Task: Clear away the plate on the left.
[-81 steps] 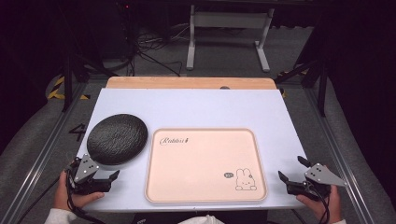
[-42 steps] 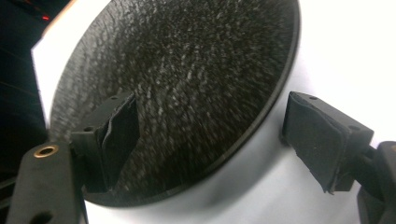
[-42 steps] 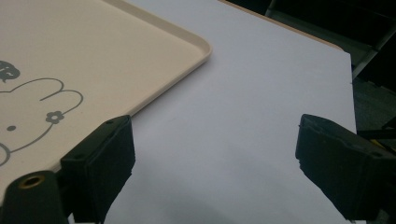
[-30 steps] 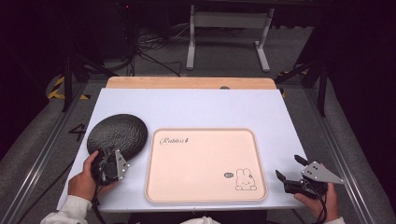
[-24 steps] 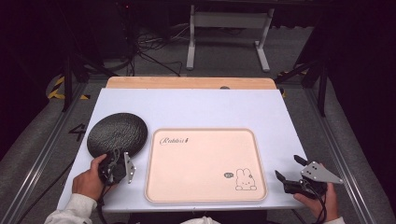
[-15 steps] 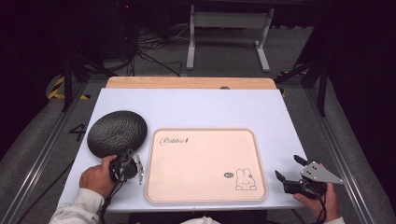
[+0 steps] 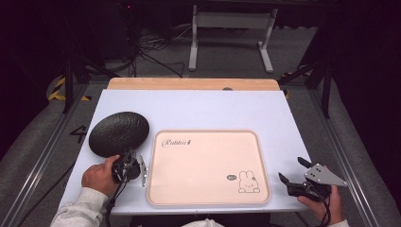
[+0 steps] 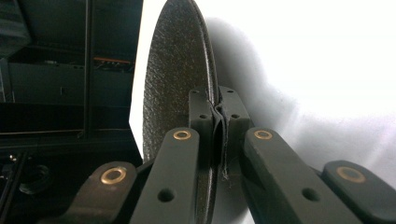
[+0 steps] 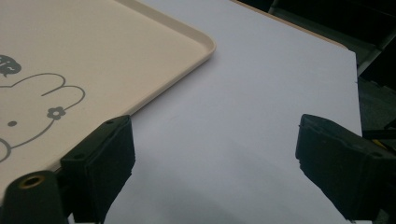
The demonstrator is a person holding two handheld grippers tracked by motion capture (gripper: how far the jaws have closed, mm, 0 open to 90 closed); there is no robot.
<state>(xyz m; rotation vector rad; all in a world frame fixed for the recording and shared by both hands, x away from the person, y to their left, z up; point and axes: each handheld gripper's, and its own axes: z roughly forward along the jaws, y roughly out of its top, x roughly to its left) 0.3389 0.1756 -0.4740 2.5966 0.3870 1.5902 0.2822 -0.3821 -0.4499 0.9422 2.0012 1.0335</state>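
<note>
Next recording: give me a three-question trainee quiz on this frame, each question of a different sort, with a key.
1. True or false: the left hand-held gripper is shut on the rim of the round black textured plate.
2. Multiple choice: where does the rectangular pink plastic tray with the rabbit drawing lie? A) on the floor B) on the white table, to the right of the plate C) on top of the plate.
3. Fill in: the right hand-held gripper has its jaws ____, with nothing but table between them.

Key: 1 true; 2 B; 3 open.
</note>
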